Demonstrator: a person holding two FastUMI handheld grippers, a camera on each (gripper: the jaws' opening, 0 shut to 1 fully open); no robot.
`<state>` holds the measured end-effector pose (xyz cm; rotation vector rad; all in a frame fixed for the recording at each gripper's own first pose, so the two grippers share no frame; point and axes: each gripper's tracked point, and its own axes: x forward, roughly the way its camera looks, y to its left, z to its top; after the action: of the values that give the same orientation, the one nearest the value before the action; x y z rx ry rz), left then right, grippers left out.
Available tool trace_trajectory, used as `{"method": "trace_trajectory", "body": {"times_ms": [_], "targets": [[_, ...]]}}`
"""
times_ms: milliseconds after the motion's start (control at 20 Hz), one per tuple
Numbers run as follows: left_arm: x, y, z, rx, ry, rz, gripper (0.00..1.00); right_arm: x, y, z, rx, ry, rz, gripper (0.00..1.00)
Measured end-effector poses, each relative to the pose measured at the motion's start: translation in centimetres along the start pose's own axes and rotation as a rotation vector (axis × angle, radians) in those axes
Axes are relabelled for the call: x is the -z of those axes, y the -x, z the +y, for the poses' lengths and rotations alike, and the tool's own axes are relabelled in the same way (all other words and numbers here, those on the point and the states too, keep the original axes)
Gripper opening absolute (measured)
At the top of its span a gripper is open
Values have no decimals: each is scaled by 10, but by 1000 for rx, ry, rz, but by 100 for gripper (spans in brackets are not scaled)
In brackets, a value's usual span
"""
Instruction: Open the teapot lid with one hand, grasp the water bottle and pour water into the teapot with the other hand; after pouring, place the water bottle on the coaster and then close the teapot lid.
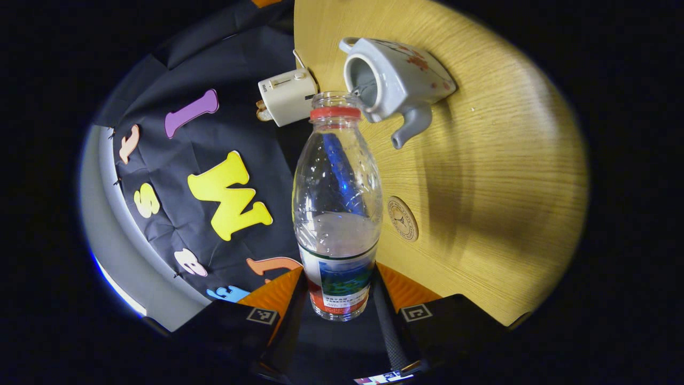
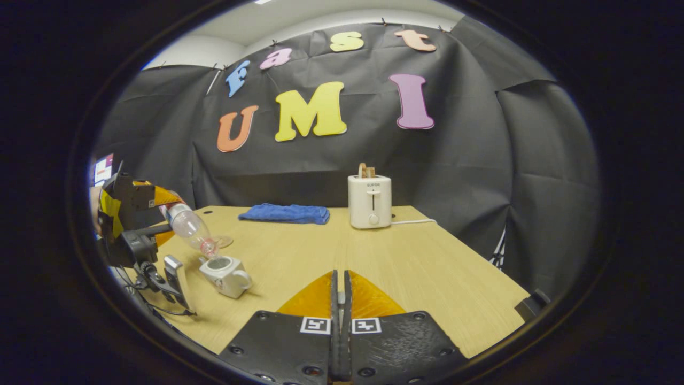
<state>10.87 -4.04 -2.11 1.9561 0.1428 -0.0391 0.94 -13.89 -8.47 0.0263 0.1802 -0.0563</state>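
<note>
Clear bottle [image 1: 337, 214]: I hold it clamped in my left gripper [image 1: 336, 299], tipped mouth-down over the teapot [image 1: 395, 80].
Teapot: lid off.
Coaster [image 1: 402, 218]: beside teapot.
Right gripper [image 2: 340, 299]: fingers pressed together, empty.

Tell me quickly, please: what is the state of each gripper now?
Left gripper: closed on the water bottle, tilted over the open teapot.
Right gripper: closed, holding nothing.

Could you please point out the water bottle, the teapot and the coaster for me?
water bottle [image 1: 336, 198]: left gripper view, on its clear body above the label.
teapot [image 1: 406, 80]: left gripper view, on its pale side wall, behind the open mouth.
coaster [image 1: 403, 218]: left gripper view, on the middle of its round face.
</note>
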Motion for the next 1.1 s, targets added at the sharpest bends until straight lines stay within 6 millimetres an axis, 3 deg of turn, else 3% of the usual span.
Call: {"method": "trace_trajectory", "body": {"times_ms": [800,850,900,1000,1100], "targets": [[-3,4,40,-123,-211,0,68,3,4,1,-10,-17,-5,0],[-3,5,42,-128,-217,0,72,2,4,0,-10,-18,-5,0],[-3,5,44,-131,-222,2,69,1,4,0,-10,-20,-6,0],[-3,6,44,-130,-222,3,72,2,4,0,-9,-21,-8,0],[-1,6,45,-129,-216,0,69,2,5,0,-8,-22,-8,0]]}}
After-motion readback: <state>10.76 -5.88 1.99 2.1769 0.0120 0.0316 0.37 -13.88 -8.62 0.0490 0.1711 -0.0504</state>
